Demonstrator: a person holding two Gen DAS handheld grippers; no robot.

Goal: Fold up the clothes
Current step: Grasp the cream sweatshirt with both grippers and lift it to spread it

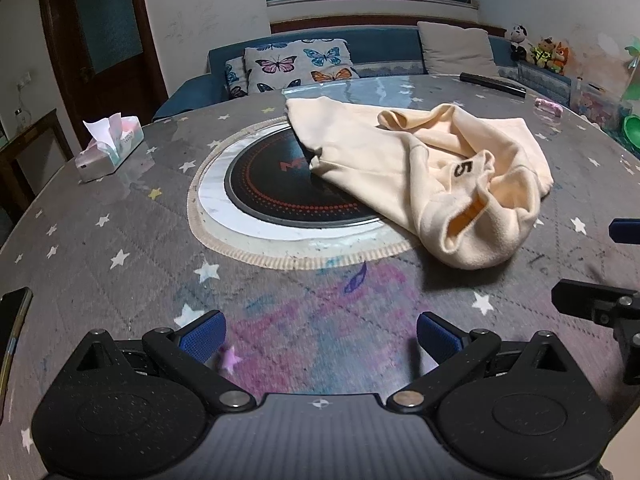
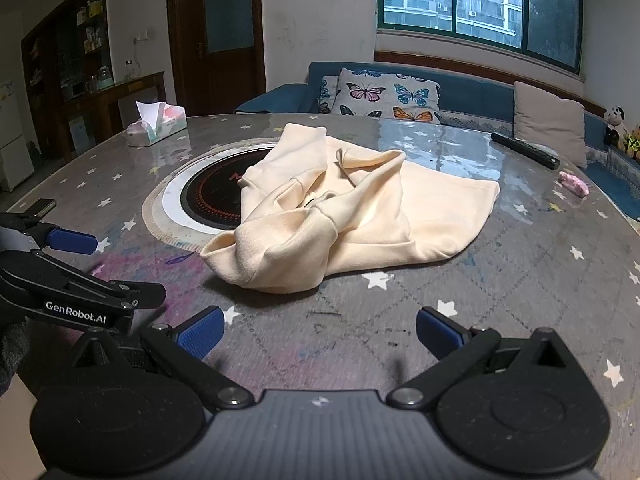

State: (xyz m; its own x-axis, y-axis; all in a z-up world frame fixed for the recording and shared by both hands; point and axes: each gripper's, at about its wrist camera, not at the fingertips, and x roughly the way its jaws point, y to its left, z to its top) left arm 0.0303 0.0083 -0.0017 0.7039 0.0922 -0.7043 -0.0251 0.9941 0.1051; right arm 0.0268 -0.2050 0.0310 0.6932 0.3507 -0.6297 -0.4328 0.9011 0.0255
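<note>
the garment (image 1: 420,172) lies crumpled in a heap on the table (image 1: 120,240), past both claws and touching neither; what kind of top it is stays hard to tell, since its folds hide most of its shape. a dark mark like a "5" shows on one fold in the left view only. its far edge covers part of the round black hob (image 1: 276,188) set in the table's middle, so the red lettering there is cut off.

the left claw (image 1: 320,338) is spread wide with nothing between its blue pads (image 1: 202,336), low over the purple-stained cloth. the right claw (image 2: 320,336) is likewise wide apart and empty, the heap just ahead of it. each claw shows at the edge of the other's view.

around: a tissue box (image 1: 110,148) to the left, a phone (image 1: 12,320) cut by the frame edge, a remote (image 2: 524,150) and a small pink thing (image 2: 574,183), too blurred to name, to the far right. a sofa (image 2: 472,92) with cushions stands behind.
</note>
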